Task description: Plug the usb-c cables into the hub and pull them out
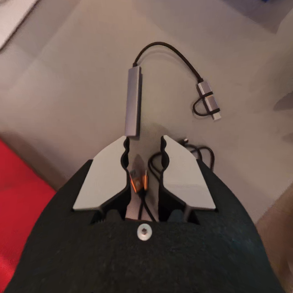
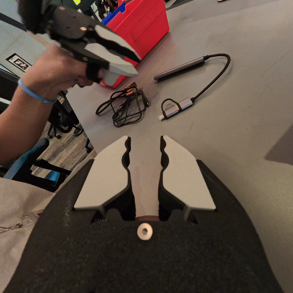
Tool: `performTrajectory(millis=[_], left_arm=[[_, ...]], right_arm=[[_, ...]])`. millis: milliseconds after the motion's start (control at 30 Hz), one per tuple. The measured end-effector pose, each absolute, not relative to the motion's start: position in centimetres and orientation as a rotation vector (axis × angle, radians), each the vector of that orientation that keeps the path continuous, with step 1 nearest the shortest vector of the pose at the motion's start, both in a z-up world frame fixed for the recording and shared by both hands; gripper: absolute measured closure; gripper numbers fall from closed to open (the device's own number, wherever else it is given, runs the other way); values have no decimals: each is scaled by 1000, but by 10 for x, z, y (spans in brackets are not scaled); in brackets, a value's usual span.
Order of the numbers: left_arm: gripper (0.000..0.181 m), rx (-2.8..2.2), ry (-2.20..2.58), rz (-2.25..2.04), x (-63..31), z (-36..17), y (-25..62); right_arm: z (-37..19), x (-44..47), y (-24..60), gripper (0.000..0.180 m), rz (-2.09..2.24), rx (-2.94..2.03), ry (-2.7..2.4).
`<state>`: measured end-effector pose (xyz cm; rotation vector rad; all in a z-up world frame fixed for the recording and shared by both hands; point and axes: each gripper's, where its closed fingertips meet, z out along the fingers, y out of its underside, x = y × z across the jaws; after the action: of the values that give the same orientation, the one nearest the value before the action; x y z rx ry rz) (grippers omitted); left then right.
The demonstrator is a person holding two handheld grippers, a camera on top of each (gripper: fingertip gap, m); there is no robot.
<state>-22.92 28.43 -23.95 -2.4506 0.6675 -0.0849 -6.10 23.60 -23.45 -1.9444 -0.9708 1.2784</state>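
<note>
A slim grey hub (image 1: 133, 101) lies on the grey table, with a black lead curving to a grey double plug (image 1: 208, 101). It also shows in the right wrist view (image 2: 179, 68), with its plug (image 2: 177, 109). A heap of black cables with orange-banded plugs (image 1: 138, 180) lies under my left gripper (image 1: 145, 139), which is open and hovers above it. The same heap shows in the right wrist view (image 2: 125, 106). My right gripper (image 2: 145, 139) is open and empty, low over the table, well short of the cables. The left gripper (image 2: 134, 65) shows there too, held in a hand.
A red bin (image 2: 142, 31) stands at the table's far left with a blue one (image 2: 114, 14) behind it. The red bin's edge shows in the left wrist view (image 1: 19, 182). The table's left edge (image 2: 79, 115) drops to a floor with chairs. A person's arm (image 2: 23, 111) reaches in. Tip to tip, the grippers are about 20 cm apart. About 9 cm separates my right fingertips from the grey double plug (image 1: 208, 101). The right camera catches it too, in the right wrist view (image 2: 174, 108).
</note>
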Motion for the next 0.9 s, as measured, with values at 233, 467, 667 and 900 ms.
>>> performTrajectory(millis=[233,467,667,900], left_arm=[[161,-2567,766,91,-236,-285,326],[172,-2542,649,-370,-217,-256,303],[173,-2475,514,-712,-222,-215,290],[173,-2264,372,-1333,-184,-169,266]], right_arm=[[-233,-58,233,145,1256,-1932,-987],[-232,-59,234,145,1205,-1890,-1029],[-220,-74,251,142,1045,-1749,-1121],[-195,-94,269,130,913,-1561,-1235]])
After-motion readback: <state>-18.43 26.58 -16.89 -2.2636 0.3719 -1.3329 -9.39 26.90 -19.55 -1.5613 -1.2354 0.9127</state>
